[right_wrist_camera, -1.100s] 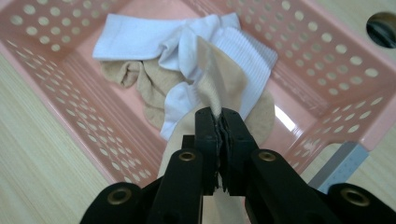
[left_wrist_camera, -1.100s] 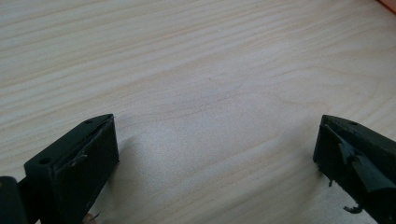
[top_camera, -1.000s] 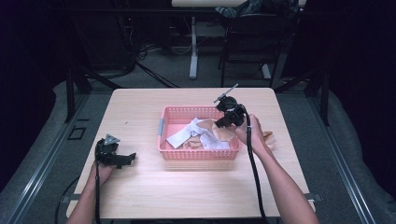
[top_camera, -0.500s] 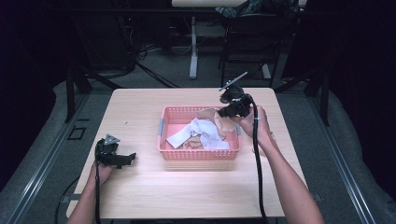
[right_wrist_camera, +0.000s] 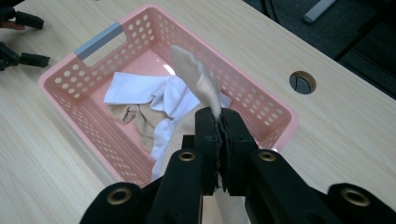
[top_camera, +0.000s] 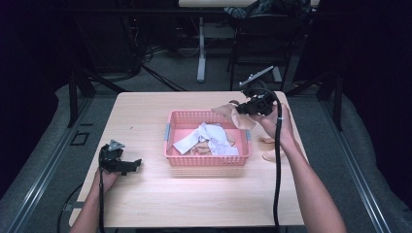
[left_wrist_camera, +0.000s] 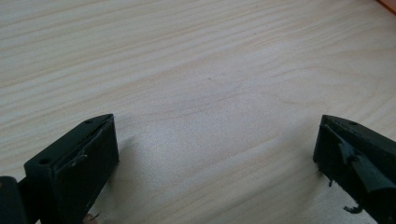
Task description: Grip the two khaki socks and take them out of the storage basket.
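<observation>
Bare tabletop (top_camera: 145,121) surrounds my left gripper (left_wrist_camera: 215,163), fingers spread; my right gripper (right_wrist_camera: 218,135) pinches a beige sock (right_wrist_camera: 196,79) above the pink basket (right_wrist_camera: 60,88).

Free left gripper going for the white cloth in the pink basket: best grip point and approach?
Judging by its pose, take the white cloth at the raised fold near its middle, coming straight down from above. It lies crumpled in the pink basket, whose walls block side approaches, and beige socks sit partly beneath it. The left gripper is open on the table.
</observation>
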The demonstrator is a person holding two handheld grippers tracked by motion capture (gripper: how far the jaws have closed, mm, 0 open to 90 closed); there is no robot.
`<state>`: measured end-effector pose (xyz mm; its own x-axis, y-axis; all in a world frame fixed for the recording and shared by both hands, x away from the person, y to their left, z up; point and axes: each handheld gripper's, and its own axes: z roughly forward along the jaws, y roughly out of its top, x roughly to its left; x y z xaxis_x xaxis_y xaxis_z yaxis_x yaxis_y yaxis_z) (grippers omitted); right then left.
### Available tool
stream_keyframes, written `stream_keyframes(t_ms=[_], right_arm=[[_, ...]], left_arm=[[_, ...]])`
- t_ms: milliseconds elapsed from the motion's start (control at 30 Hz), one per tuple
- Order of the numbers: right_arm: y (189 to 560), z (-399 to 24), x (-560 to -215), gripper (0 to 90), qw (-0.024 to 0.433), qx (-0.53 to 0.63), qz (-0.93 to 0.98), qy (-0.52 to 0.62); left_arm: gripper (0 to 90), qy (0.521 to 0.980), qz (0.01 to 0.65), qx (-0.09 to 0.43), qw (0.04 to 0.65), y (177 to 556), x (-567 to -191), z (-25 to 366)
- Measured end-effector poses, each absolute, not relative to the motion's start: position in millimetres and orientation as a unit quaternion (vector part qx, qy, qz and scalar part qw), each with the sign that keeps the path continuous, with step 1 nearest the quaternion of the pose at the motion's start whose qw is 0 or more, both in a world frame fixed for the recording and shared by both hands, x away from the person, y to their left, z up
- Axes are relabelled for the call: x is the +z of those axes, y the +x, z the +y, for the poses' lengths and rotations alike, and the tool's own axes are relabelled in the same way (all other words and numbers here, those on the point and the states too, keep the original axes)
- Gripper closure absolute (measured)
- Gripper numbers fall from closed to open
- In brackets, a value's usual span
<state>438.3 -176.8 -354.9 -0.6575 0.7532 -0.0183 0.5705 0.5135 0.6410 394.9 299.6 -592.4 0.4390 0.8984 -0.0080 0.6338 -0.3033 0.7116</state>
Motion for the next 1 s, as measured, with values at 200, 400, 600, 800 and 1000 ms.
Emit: stream_keyframes(t_ms=[200,400,600,800,1000], right_arm=[[434.9,-191.5,-347.3,86.5,0.157,0.311,0.85,0.394],[432.0,-208.6,-343.7,86.5,0.164,0.309,0.844,0.406],[429.0,-229.2,-342.5,86.5,0.17,0.307,0.836,0.422],[425.7,-249.4,-344.4,86.5,0.172,0.305,0.827,0.44],[423.4,-268.2,-352.6,86.5,0.174,0.299,0.82,0.456]], left_arm=[[0.0,0.782,0.49,0.201,0.329,394.8,-592.3,299.5],[0.0,0.782,0.49,0.201,0.329,394.8,-592.3,299.5],[0.0,0.782,0.49,0.201,0.329,394.9,-592.4,299.5],[0.0,0.782,0.49,0.201,0.329,394.8,-592.3,299.5],[0.0,0.782,0.49,0.201,0.329,394.8,-592.3,299.5]])
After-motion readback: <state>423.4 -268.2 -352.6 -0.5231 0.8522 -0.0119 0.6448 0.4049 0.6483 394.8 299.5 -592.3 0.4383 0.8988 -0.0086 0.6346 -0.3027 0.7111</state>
